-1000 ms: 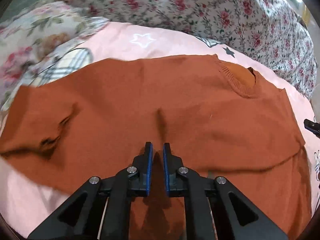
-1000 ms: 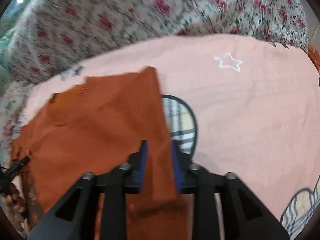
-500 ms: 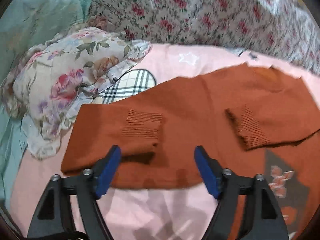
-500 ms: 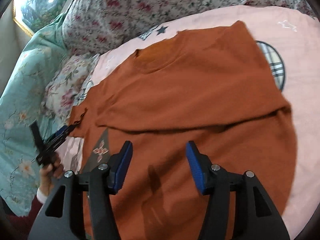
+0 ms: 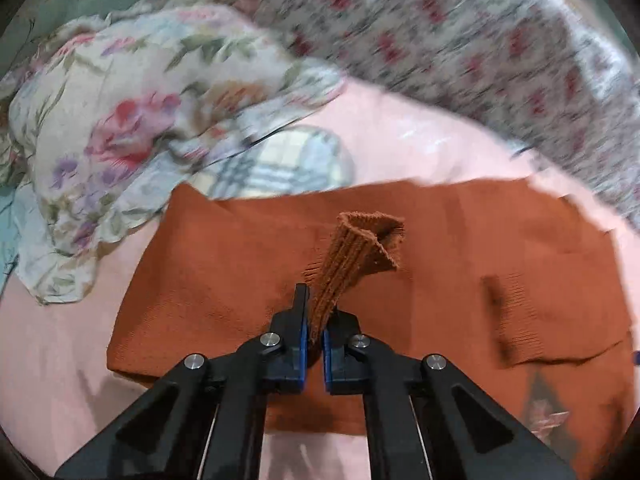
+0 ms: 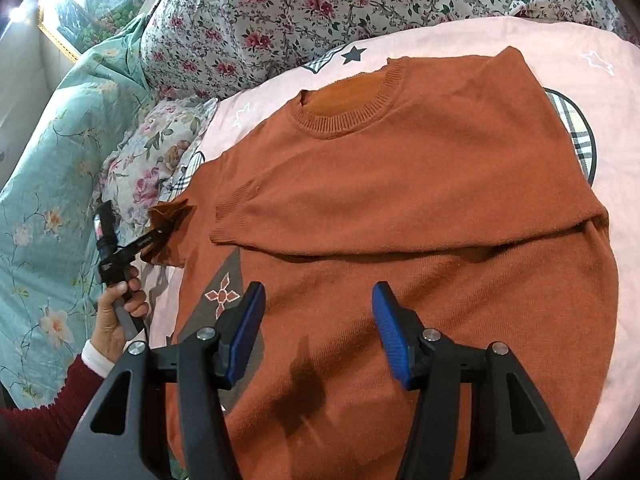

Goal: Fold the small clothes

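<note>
Closing since the earlier frame, left hand-held gripper (image 5: 315, 322) pinches what seems the sweater cuff (image 5: 360, 248), lifted.

Motion smears the floral quilt (image 5: 500, 40) (left wrist view); the sweater (image 6: 400, 200) hem runs off-frame.

Sweater (image 6: 420, 184) is rust-orange w/ ribbed collar and cuffs, lying on a pale pink sheet (image 6: 520, 36) w/ white and dark stars plus a plaid patch. Quilt (image 6: 320, 8) is white w/ small red roses, pillow (image 5: 132, 120) cream w/ big pink flowers, blanket (image 6: 48, 168) teal floral. Gripper pads (image 6: 390, 332) blue on black arms (sleeve (image 6: 44, 412) is dark red, white cuff)
</note>
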Demonstrator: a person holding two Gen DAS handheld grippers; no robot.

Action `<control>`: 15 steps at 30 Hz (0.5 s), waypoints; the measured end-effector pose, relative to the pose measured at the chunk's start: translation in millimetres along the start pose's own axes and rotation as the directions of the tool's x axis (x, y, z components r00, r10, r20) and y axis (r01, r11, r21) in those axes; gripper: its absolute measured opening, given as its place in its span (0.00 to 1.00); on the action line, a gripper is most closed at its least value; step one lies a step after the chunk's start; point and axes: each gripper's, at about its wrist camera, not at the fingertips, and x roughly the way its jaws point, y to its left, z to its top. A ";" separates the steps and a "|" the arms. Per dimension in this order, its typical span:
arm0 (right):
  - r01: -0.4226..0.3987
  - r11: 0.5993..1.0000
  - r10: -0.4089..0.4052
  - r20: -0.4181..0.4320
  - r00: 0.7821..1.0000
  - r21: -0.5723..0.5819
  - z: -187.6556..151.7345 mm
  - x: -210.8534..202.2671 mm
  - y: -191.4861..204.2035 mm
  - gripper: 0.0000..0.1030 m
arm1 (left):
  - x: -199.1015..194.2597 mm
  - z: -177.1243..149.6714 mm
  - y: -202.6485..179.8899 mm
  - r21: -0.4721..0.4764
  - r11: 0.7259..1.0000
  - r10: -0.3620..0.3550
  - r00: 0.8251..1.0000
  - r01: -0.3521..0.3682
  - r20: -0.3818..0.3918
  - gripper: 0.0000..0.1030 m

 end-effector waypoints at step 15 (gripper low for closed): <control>0.051 0.993 -0.060 0.086 0.994 0.108 11.4 -38.1 -57.4 0.55 | -12.6 -7.8 -259.5 0.140 0.894 -0.426 0.904 0.426 -0.033 0.03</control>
